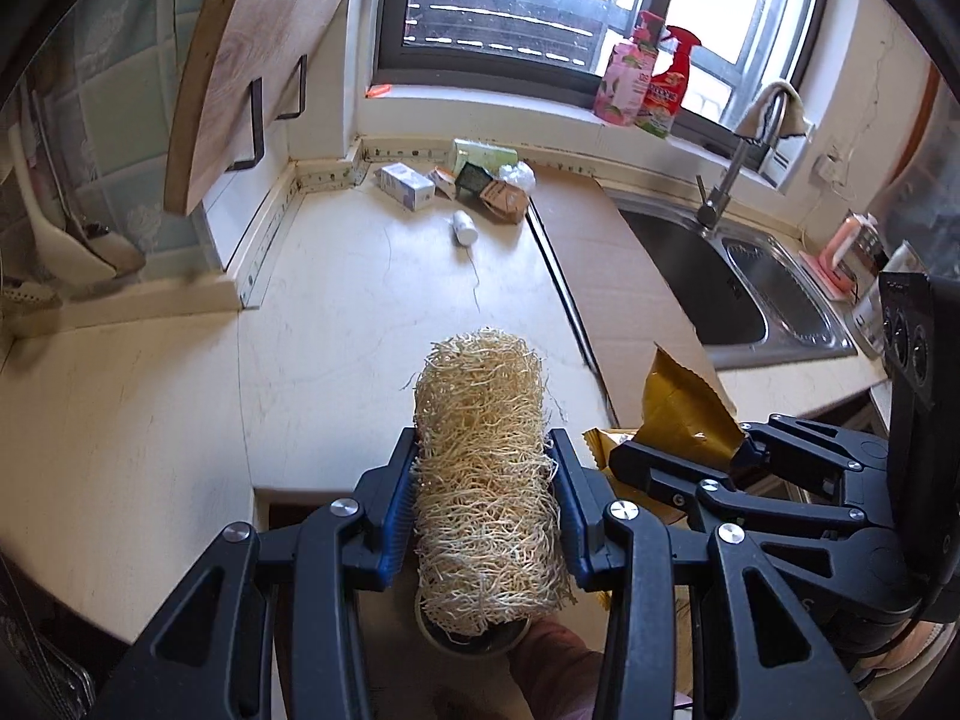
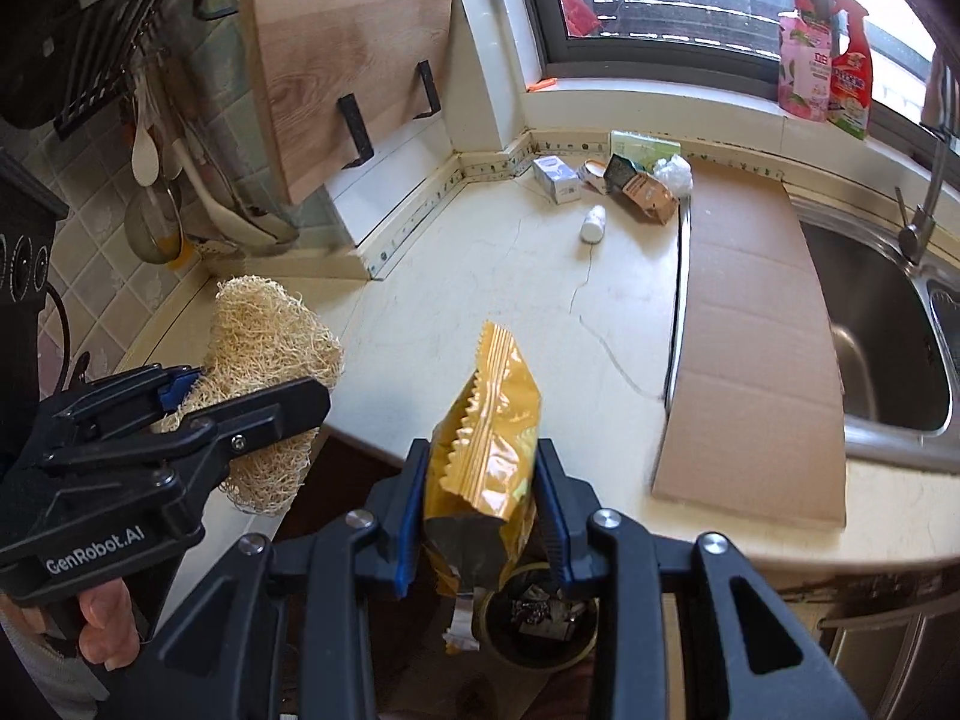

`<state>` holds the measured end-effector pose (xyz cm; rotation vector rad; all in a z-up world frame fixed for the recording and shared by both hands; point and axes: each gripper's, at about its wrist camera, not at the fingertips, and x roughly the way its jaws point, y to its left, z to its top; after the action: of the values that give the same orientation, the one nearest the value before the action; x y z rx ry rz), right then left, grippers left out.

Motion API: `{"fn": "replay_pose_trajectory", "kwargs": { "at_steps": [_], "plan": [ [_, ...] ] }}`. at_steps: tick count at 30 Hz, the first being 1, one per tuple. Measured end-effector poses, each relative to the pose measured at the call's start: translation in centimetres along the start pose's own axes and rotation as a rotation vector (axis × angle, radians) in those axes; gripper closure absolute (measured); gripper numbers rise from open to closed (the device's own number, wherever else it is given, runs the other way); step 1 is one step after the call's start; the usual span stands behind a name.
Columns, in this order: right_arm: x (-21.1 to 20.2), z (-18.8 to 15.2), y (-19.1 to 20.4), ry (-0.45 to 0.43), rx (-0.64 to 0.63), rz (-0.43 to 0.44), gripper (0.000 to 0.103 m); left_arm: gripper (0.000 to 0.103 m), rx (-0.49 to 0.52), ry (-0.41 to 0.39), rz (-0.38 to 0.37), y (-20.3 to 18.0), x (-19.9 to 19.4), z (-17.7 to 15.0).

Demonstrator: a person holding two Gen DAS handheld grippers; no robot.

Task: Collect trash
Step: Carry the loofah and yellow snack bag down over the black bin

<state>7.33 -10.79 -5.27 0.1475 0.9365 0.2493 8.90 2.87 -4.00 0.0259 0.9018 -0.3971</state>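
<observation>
Currently: pale fibrous loofah roll, light, springy, clamped mid-length in left gripper jaws; crinkly yellow foil snack bag, slippery, probably empty, clamped in right gripper jaws.

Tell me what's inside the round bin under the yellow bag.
The round bin holds dark crumpled scraps and some pale bits. The yellow bag in the right gripper covers its left side, so anything there or deeper is hidden.
</observation>
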Motion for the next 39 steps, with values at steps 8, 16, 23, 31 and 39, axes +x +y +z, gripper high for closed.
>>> {"fn": "replay_pose_trajectory", "kwargs": {
  "at_steps": [8, 16, 23, 31, 39],
  "plan": [
    [-0.4, -4.8, 1.5, 0.058, 0.055, -0.036, 0.070, 0.064, 0.043, 0.070, -0.022, 0.3, 0.3, -4.7],
    [1.1, -8.7, 0.3, 0.159, 0.114, -0.070, 0.070, 0.064, 0.055, 0.189, -0.042, -0.4, 3.6, -8.0],
    [4.4, -12.6, -3.1, 0.268, 0.216, -0.072, 0.070, 0.064, 0.036, 0.317, -0.044, -1.5, 8.5, -12.0],
    [11.8, -18.3, -8.1, 0.393, 0.331, -0.076, 0.069, 0.064, -0.039, 0.459, -0.006, -0.9, 17.4, -17.9],
    [20.8, -23.7, -11.8, 0.444, 0.390, -0.085, 0.068, 0.063, -0.113, 0.535, 0.024, 0.2, 27.5, -24.5]
  ]
}}
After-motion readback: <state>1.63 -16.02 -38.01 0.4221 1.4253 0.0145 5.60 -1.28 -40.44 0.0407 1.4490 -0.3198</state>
